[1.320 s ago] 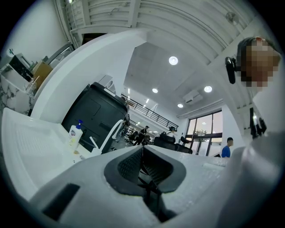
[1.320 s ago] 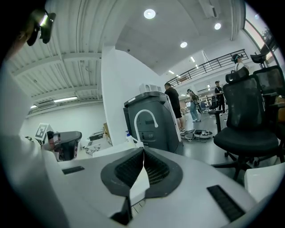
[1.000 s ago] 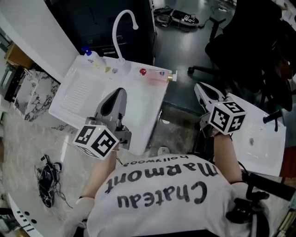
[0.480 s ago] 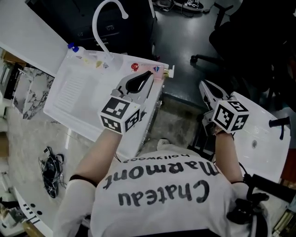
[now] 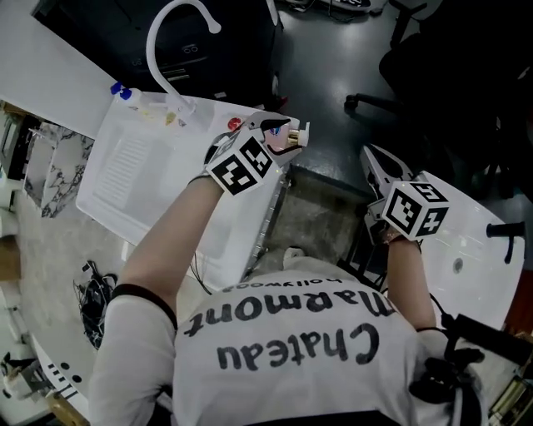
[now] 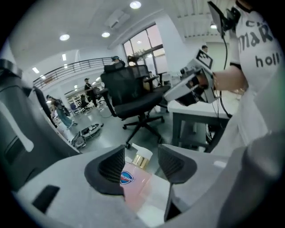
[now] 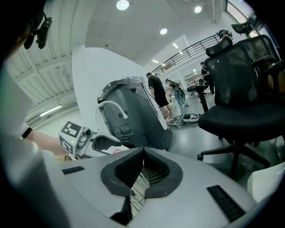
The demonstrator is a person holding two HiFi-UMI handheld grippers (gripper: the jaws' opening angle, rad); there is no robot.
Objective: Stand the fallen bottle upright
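The fallen bottle is pink with a gold neck and a white pump. It lies on the far right corner of the white sink unit. My left gripper has reached that corner and its jaws have just been opening. In the left gripper view the bottle with its blue label lies between the spread pads, and my left gripper does not press on it. My right gripper hangs off to the right over the floor. In its own view my right gripper has its pads together on nothing.
A curved white faucet and a blue-capped bottle stand at the sink's back edge. A black office chair is beyond. A white table lies at the right, and black cables on the marble counter at the left.
My left gripper has travelled from the sink's near edge to its far right corner, rolled over, and opened round the bottle. The right gripper has shifted only slightly.
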